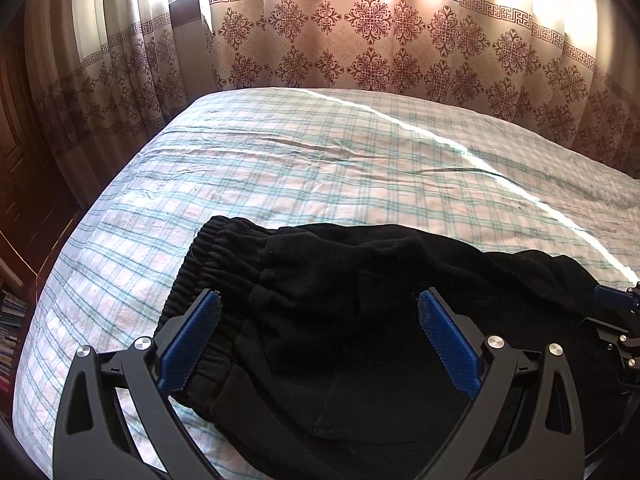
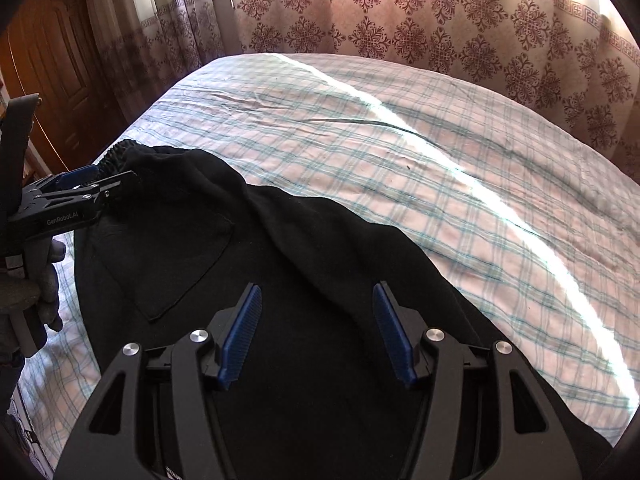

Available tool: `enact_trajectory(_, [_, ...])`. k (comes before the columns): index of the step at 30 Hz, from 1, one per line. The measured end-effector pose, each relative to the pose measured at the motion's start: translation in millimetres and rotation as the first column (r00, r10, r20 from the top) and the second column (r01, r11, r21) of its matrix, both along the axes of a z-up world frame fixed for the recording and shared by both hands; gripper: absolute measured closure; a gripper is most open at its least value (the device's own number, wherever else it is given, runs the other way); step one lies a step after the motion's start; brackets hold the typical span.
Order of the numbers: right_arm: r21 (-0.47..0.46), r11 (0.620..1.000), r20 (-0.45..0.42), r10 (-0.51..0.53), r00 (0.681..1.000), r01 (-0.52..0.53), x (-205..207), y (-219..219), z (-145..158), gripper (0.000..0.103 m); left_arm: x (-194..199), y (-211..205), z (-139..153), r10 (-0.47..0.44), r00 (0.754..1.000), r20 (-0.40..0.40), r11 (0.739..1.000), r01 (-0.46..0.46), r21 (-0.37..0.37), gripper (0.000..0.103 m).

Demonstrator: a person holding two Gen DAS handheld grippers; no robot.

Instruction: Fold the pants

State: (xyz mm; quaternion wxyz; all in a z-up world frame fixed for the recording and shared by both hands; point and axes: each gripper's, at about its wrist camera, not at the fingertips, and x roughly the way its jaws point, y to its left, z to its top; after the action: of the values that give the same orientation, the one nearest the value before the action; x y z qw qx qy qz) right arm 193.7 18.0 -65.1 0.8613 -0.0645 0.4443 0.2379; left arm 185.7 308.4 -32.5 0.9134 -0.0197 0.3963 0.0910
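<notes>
Hovering spread wide and empty, both left tongs (image 1: 319, 298) and right tongs (image 2: 317, 292) over black pants (image 2: 280, 264) at bed's (image 2: 440, 152) six o'clock; better pinching waistband (image 1: 200, 268) at nine o'clock squarely.

Left gripper (image 1: 319, 300) and right gripper (image 2: 317, 292) both gape wide, side by side.

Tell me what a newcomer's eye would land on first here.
The black fleece pants with an elastic waistband sprawl across the near part of the pale checked bedsheet. Both blue-padded tools hang open over them: the left tool by the waistband, the right tool mid-garment. Behind hangs the brown-patterned curtain.
</notes>
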Motion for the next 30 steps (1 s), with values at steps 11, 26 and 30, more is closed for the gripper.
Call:
enact_trajectory(11, [-0.022,0.999,-0.090,0.042,0.995,-0.044,-75.4,-21.5,-24.8,0.044,-32.7,-22.9,-11.3,-0.055,0.995,-0.077,0.996,0.060,0.061,0.003])
enact_trajectory(26, [0.014,0.996,-0.131,-0.083,0.988,0.085,-111.2,-79.3,-26.5,0.043,-27.7,-24.6,-38.8,-0.005,0.988,-0.153,0.996,0.018,0.082,0.002])
enact_trajectory(30, [0.034,0.978,-0.132,-0.202,0.971,0.208,-123.6,-126.9,-23.5,0.043,-29.0,-36.6,-21.4,0.003,0.992,-0.126,0.997,0.006,0.073,0.002])
